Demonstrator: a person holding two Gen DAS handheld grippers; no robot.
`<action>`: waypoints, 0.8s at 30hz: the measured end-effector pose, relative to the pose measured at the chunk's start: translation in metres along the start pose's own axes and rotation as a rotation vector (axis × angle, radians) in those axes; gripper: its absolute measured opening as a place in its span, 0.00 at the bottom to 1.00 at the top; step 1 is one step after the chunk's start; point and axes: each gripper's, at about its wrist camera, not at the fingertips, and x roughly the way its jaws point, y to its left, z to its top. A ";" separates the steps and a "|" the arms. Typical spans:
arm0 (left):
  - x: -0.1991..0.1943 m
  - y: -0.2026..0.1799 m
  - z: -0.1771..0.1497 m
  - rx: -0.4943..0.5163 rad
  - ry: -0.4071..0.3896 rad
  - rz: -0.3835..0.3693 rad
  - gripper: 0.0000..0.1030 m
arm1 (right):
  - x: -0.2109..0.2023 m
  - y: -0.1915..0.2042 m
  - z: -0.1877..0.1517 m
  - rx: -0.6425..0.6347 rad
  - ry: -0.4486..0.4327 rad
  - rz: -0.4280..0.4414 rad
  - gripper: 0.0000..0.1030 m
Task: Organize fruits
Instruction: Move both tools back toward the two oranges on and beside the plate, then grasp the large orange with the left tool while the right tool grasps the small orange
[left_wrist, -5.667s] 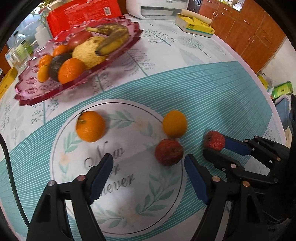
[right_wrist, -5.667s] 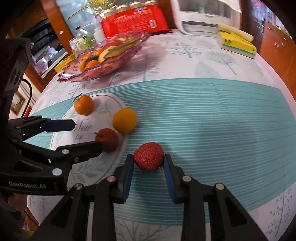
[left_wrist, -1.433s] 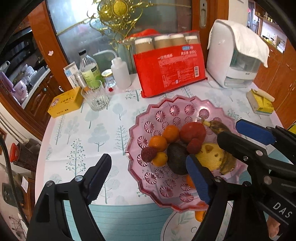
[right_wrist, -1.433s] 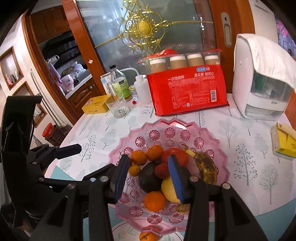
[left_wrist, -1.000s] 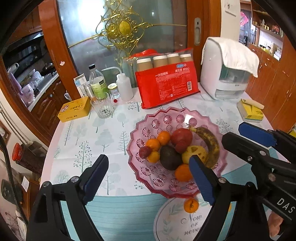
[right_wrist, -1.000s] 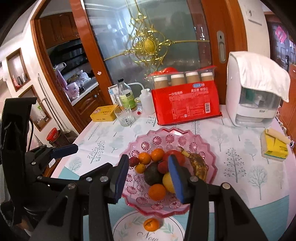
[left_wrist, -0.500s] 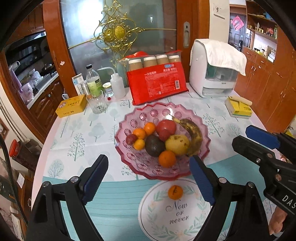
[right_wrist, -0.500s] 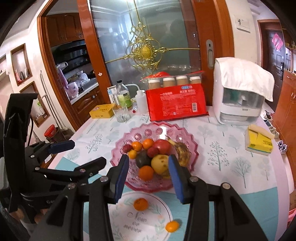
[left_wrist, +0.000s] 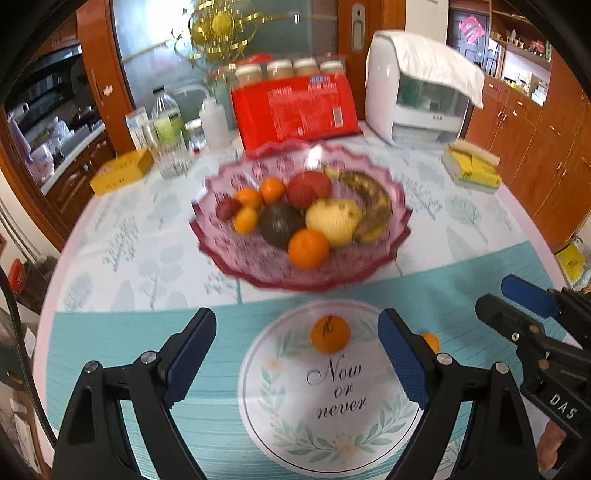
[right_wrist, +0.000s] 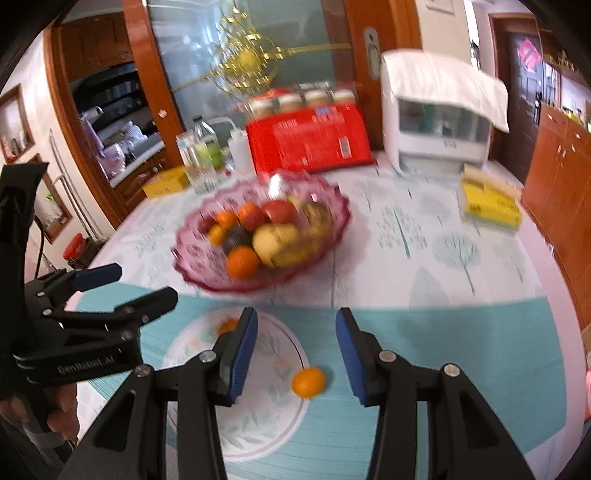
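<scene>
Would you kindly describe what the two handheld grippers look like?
Both the left gripper and right gripper are matte black angular frames with silver rivets. Their fingers carry textured blue pads. White lettering marks the bodies, and a black cable trails beside the left one.

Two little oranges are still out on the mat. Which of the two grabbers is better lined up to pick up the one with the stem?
The left hand-held gripper, probably: the stemmed orange sits between its open fingers, while the right hand-held gripper frames the other orange.
</scene>
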 end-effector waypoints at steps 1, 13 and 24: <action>0.008 -0.001 -0.005 -0.005 0.015 0.000 0.86 | 0.005 -0.002 -0.008 0.006 0.012 -0.006 0.43; 0.085 -0.011 -0.041 -0.054 0.129 -0.005 0.86 | 0.062 -0.016 -0.070 0.028 0.143 -0.016 0.43; 0.113 -0.013 -0.044 -0.100 0.139 -0.006 0.86 | 0.084 -0.006 -0.080 -0.016 0.135 0.015 0.44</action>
